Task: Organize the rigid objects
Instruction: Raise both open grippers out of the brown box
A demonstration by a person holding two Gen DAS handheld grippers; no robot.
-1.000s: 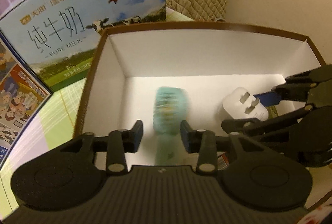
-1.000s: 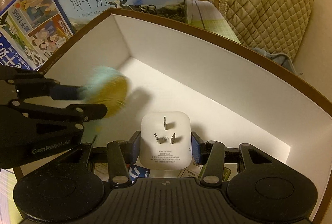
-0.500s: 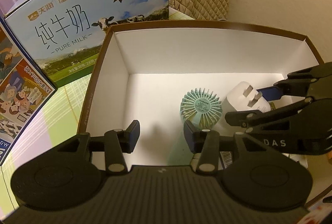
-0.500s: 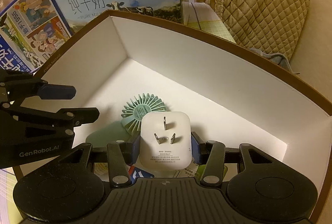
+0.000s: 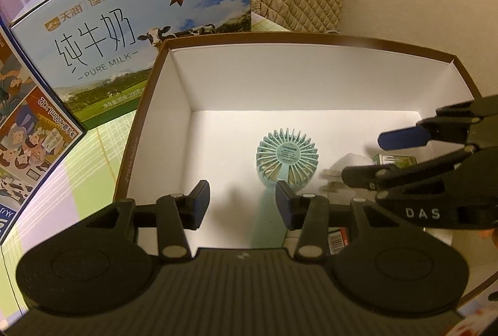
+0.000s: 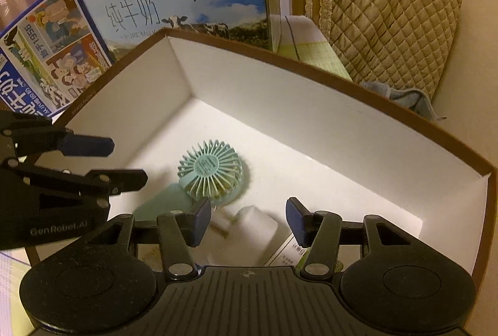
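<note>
Left gripper (image 5: 241, 202) released, empty. Fan (image 6: 210, 169) lies mid-floor of box (image 6: 342, 105); light, rigid, ribs fragile, so take it by the handle. White plug (image 6: 252, 230) blurred below right gripper (image 6: 247, 219), jaws opening, nothing gripped.

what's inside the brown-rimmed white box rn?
Inside the white box: a mint-green handheld fan, a blurred white plug adapter, and small printed packages. The box's near end is hidden by the grippers.
</note>
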